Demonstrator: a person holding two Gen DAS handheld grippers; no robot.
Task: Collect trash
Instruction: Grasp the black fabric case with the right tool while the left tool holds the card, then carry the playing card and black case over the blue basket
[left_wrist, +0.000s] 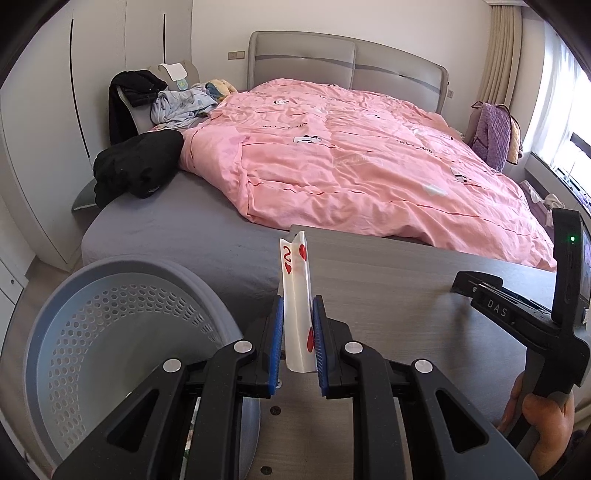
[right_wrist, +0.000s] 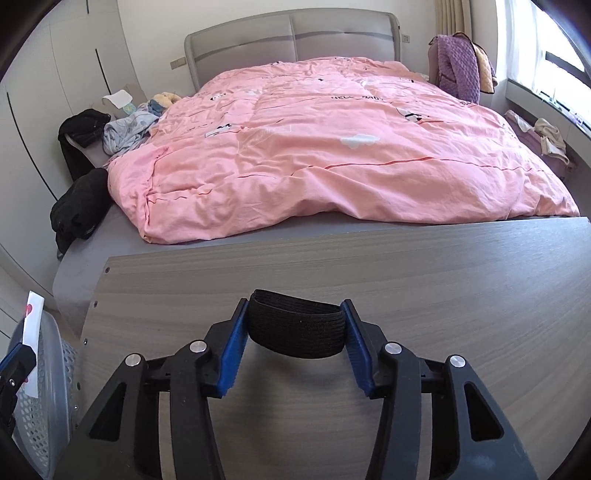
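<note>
Blue-padded fingers of the left gripper (left_wrist: 298, 332) are clamped on a playing card (left_wrist: 295, 295), a two of hearts, bowed into a curl and standing upright between the pads. It is held over the desk's left edge, just beside the grey perforated basket (left_wrist: 74, 332) that sits off that edge on the floor side. In the right wrist view the same card (right_wrist: 31, 325) shows at the far left, above the basket (right_wrist: 48, 406).

Over the middle of the desk (right_wrist: 443, 295), toward its near edge, the right gripper (right_wrist: 293, 328) is closed on a black elastic band (right_wrist: 295, 328), the loop squeezed flat between the pads and hanging slightly above the wood.

Both pieces look very light. The card is thin, glossy and springy, so it may slip or flick out if the grip loosens; a hold low across its width, as it has now, seems sound. The band is soft, limp and grippy, so any pinch across the loop should hold it, and it will sag once freed.

Beyond the desk's far edge lies the bed with a pink duvet (right_wrist: 332, 147), dark clothes (left_wrist: 136, 166) heaped at its left side, and a padded headboard (left_wrist: 351, 62) against the wall.
</note>
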